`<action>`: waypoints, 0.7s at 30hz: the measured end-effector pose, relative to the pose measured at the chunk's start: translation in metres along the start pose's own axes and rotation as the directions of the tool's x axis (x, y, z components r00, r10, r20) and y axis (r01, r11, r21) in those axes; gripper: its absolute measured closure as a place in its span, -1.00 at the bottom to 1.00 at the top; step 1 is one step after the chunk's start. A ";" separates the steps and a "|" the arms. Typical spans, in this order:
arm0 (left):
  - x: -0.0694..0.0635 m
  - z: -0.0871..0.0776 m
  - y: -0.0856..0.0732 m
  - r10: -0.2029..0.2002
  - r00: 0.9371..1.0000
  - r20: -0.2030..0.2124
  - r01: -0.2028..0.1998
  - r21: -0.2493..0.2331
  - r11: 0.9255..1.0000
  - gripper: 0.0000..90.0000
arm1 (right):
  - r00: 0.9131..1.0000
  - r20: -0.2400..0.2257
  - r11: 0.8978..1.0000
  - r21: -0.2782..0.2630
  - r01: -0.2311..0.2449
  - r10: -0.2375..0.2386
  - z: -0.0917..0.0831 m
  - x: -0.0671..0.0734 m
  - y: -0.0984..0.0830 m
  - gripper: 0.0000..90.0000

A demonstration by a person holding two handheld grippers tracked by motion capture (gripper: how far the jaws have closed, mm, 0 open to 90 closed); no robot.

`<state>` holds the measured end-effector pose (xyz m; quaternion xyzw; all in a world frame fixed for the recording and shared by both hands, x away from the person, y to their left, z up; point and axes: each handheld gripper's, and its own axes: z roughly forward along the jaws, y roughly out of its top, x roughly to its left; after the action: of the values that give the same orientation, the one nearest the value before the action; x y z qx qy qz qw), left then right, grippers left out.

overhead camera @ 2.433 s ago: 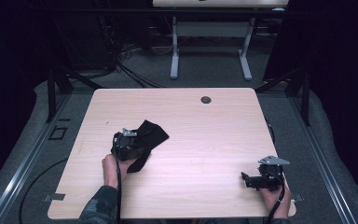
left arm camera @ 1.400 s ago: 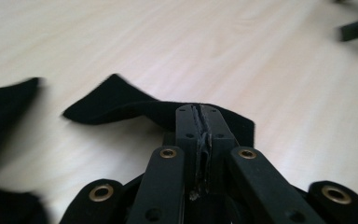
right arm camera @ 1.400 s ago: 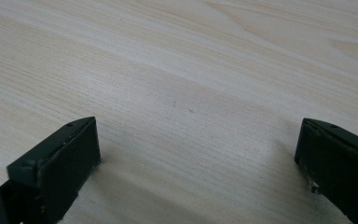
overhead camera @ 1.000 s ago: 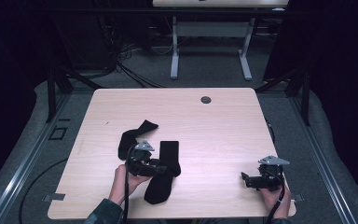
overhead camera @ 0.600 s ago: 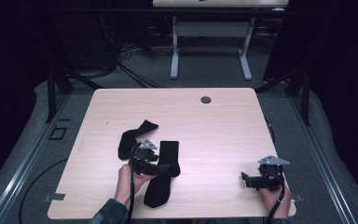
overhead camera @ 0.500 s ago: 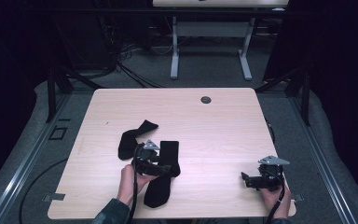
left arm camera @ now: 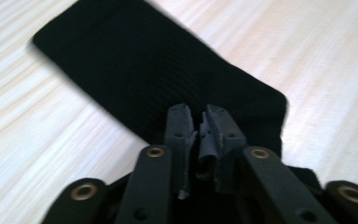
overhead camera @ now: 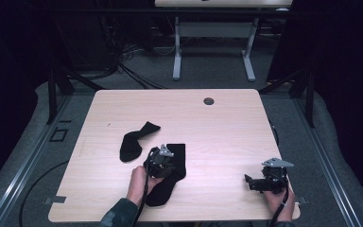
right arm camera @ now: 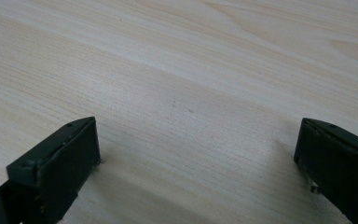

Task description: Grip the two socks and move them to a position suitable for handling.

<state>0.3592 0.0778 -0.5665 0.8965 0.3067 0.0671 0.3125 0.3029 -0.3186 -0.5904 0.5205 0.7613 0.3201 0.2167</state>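
Two black socks lie on the wooden table (overhead camera: 227,132). One sock (overhead camera: 134,142) lies bent at centre left, free of both grippers. The other sock (overhead camera: 163,191) lies stretched out just right of it, towards the front edge. My left gripper (overhead camera: 166,163) rests on its upper half. In the left gripper view the jaws (left arm camera: 199,116) have just been closing and stand nearly together on this sock (left arm camera: 135,70), pinching a little of its fabric. My right gripper (overhead camera: 249,182) sits at the front right corner, open, with bare wood between its jaws (right arm camera: 198,140).
A small dark round grommet (overhead camera: 209,101) sits near the table's far edge. Beyond the table are cables on the floor (overhead camera: 137,71) and the legs of another desk (overhead camera: 176,52). Bare wood stretches between the socks and the right gripper.
The left gripper, which earlier held a bunched sock farther left, has shifted a little to the right and down onto the stretched sock. The right gripper has stayed still.
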 end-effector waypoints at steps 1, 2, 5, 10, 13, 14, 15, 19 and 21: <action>-0.003 0.002 0.003 0.027 1.000 0.016 -0.027 0.001 1.000 0.81 | 1.000 0.000 1.000 0.000 0.000 0.000 0.000 0.000 0.000 -1.00; -0.005 0.004 0.005 0.046 0.998 0.036 -0.046 0.002 0.999 0.82 | 1.000 0.002 1.000 0.002 0.000 0.000 0.000 0.000 0.000 -1.00; -0.012 0.009 0.011 0.095 0.992 0.083 -0.096 0.006 0.995 0.83 | 1.000 0.002 1.000 0.001 0.000 0.000 0.000 0.000 0.000 -1.00; -0.024 0.013 0.019 0.151 0.975 0.163 -0.155 0.013 0.988 0.34 | 1.000 -0.005 1.000 0.003 -0.003 0.003 -0.001 0.000 0.000 -0.97; -0.021 0.005 0.017 0.127 0.978 0.163 -0.125 -0.023 0.992 -0.18 | 1.000 -0.005 1.000 0.013 -0.002 0.002 -0.002 0.000 0.001 -0.94; -0.019 -0.003 0.015 0.114 0.982 0.151 -0.107 -0.050 0.993 -0.18 | 1.000 -0.005 1.000 0.013 -0.002 0.002 -0.002 0.000 0.001 -0.94; -0.017 -0.011 0.012 0.106 0.984 0.141 -0.096 -0.073 0.993 -0.27 | 1.000 -0.010 1.000 0.014 -0.002 0.002 -0.002 0.000 0.002 -0.92; -0.010 -0.041 -0.001 0.055 0.994 0.095 -0.042 -0.139 0.989 -0.40 | 0.998 -0.059 1.000 0.005 -0.019 0.019 -0.004 0.002 0.006 -0.87; -0.007 -0.051 -0.010 0.017 0.997 0.081 -0.004 -0.154 0.988 -0.49 | 0.996 -0.091 1.000 -0.009 -0.007 0.006 -0.003 0.010 0.014 -0.86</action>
<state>0.3322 0.1062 -0.5313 0.8734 0.2827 0.0552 0.3927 0.3067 -0.3062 -0.5780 0.5069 0.7673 0.3475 0.1832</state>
